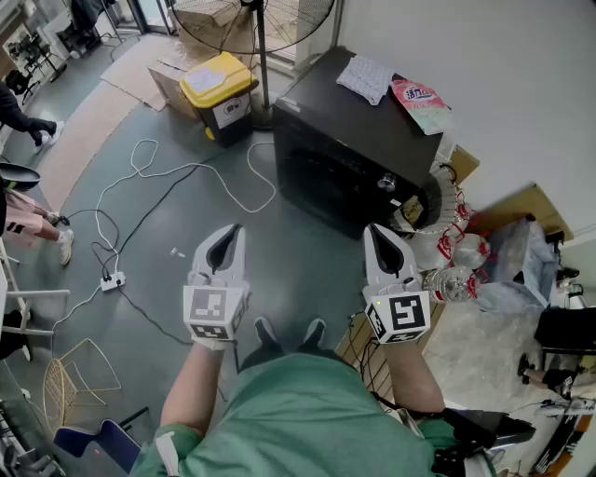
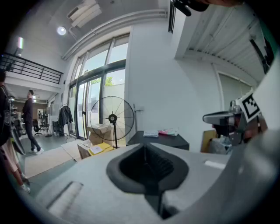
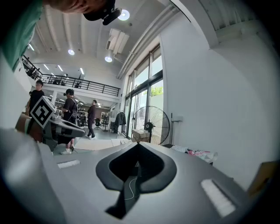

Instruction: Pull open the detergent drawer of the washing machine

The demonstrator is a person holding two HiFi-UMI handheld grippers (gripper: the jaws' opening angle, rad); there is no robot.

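A black washing machine (image 1: 346, 149) stands against the white wall, ahead and slightly right, a step away from me. Its front face (image 1: 326, 186) is dark, and I cannot make out the detergent drawer on it. A white cloth (image 1: 365, 76) and a pink packet (image 1: 421, 102) lie on its top; that top shows in the left gripper view (image 2: 162, 140). My left gripper (image 1: 232, 231) is shut and empty, held over the floor to the machine's left. My right gripper (image 1: 379, 231) is shut and empty too, just short of the machine's front right corner. Both point roughly level, with tips closed (image 2: 145, 146) (image 3: 138, 144).
A yellow-lidded bin (image 1: 219, 93) and cardboard boxes (image 1: 172, 79) sit left of the machine beside a standing fan (image 1: 256, 28). White cables (image 1: 177, 182) and a power strip (image 1: 112, 279) trail across the grey floor. Water bottles (image 1: 456, 270) and bags clutter the right. People stand far left.
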